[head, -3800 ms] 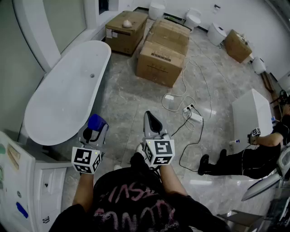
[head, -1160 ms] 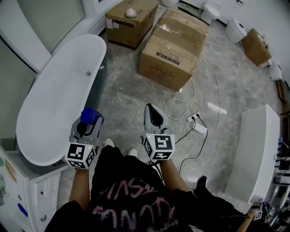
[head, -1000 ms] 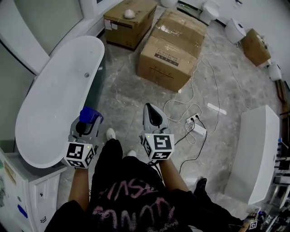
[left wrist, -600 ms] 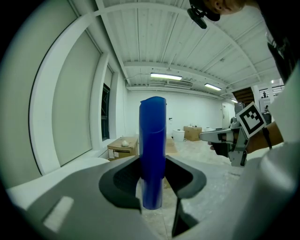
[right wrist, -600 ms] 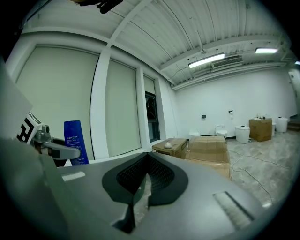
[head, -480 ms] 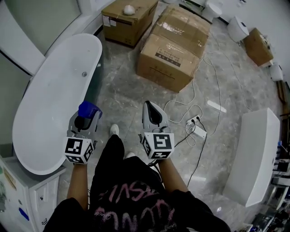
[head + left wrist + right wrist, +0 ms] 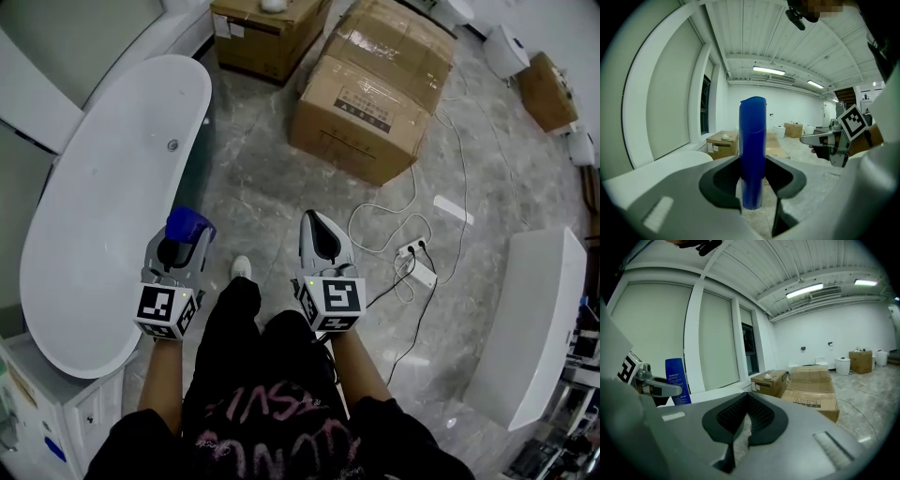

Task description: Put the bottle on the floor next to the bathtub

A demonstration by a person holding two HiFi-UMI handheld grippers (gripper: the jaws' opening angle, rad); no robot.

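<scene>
While the left gripper (image 7: 180,246) pinches a slim blue bottle (image 7: 753,150), the right gripper's (image 7: 318,236) ribbed fingers touch.

No words or numbers can be read for sure. The blue bottle (image 7: 677,380) has white print near its top, but it is too small to read. The big cardboard box (image 7: 375,94) has a pale label with dark print on top, also too small. The smaller cardboard box (image 7: 267,33) has a white label on its side, too blurry. The black shirt (image 7: 281,422) has messy pink letters that cannot be made out. The left marker cube (image 7: 167,311) and the right marker cube (image 7: 333,302) show black-and-white square patterns, not letters.
</scene>
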